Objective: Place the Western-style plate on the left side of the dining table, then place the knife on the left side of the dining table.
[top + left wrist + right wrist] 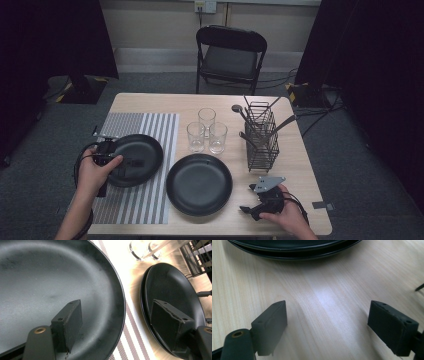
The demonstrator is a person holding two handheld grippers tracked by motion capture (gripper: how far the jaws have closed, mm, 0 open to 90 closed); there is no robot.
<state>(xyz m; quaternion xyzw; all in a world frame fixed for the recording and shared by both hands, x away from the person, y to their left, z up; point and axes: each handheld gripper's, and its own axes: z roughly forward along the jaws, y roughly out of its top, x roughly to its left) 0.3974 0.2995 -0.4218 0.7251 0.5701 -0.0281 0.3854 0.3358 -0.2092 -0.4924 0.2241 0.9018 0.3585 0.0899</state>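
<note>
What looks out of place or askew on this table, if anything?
Nothing is spilled or broken. One small oddity: the black plate under the left gripper lies only partly on the striped placemat, its left edge hanging past the mat. The three glasses stand upright, and the utensils lean loosely in the wire caddy.

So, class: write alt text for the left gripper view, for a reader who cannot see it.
An open left claw hangs over a black plate on a striped mat. A second plate sits on the table beyond, with glasses above.
</note>
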